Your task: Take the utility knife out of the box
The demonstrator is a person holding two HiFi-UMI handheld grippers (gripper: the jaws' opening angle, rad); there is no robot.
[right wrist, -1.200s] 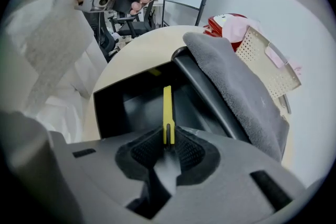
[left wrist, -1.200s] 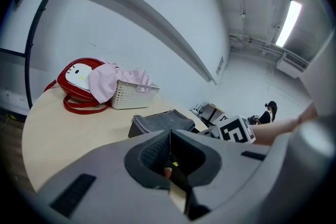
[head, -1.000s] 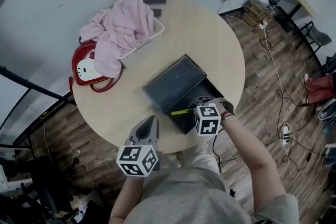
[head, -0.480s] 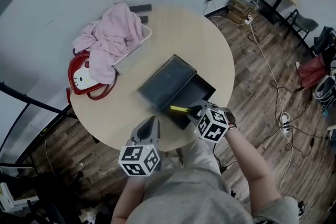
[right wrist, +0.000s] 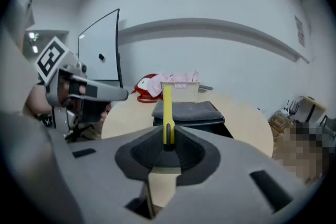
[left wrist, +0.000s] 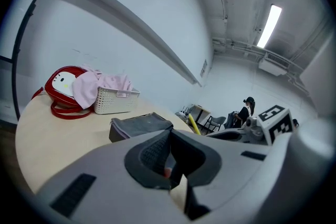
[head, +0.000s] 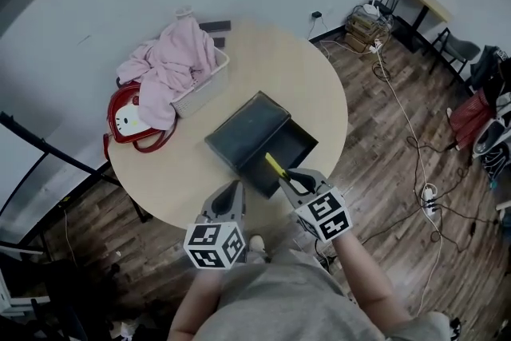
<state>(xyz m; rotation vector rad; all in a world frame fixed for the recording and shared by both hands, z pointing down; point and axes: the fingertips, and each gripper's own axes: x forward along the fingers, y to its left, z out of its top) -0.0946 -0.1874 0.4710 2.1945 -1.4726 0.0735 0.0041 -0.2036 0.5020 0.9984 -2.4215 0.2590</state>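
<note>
Right tool (head: 291, 181) pinching the yellow utility knife (head: 276, 167) by its near end. The knife's long axis runs straight ahead of the tool, in line with the jaws, and its free end appears raised clear above the open box (head: 297, 141) just beyond. Left tool (head: 231, 189), pressed together and empty, hovers beside the right one over the worktop (head: 176, 172) edge. No legible lettering; the cubes bear only square markers.

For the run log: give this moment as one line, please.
right claw: shut on knife | knife: above open box | left claw: shut, empty
</note>
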